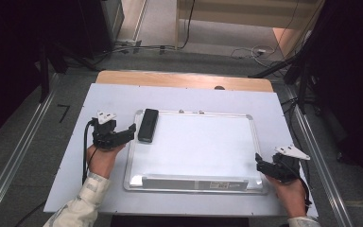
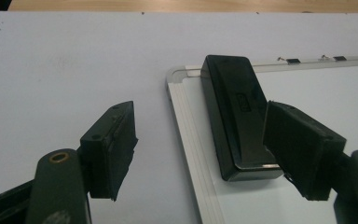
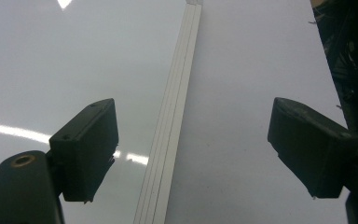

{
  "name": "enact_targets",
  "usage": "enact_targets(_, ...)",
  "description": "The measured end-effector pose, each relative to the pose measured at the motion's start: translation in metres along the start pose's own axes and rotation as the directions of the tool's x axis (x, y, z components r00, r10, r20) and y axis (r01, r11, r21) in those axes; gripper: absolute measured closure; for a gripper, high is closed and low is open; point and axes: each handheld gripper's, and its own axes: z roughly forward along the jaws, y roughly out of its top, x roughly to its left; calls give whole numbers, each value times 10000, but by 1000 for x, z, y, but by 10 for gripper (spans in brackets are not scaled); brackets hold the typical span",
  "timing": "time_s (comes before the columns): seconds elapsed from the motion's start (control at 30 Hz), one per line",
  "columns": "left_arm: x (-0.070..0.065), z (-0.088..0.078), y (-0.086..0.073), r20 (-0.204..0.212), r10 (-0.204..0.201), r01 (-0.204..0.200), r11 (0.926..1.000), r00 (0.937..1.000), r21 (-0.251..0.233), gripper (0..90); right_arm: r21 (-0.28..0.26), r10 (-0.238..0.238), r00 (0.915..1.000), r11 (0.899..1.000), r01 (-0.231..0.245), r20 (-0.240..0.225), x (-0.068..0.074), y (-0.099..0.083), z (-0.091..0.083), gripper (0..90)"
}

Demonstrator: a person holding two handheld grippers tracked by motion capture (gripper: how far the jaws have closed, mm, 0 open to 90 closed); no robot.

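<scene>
A black whiteboard eraser [image 1: 147,125] lies on the top left corner of a framed whiteboard [image 1: 198,184]. My left gripper [image 1: 130,130] is just left of it, pointing toward it. In the left gripper view the eraser [image 2: 233,102] lies ahead between the spread jaws of the left gripper [image 2: 200,119], close by the right-hand jaw, and neither pad presses on it. At the board's right edge my right gripper [image 1: 260,163] is held low. In its own view the right gripper [image 3: 193,123] stands open astride the board's frame strip [image 3: 170,135], holding nothing.
The whiteboard rests on a large white sheet [image 1: 108,94] covering a wooden table [image 1: 179,79]. Clips [image 2: 291,60] sit on the board's far frame. Cables and dark stands lie on the floor beyond the table. A cable trails from each gripper.
</scene>
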Motion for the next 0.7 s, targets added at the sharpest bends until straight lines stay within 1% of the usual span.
enact_targets(0.7,16,-23,-25,-191,-14,15,10000,9998,62,263,-16,20,10000,10000,-20,16,0,0,-1,148)
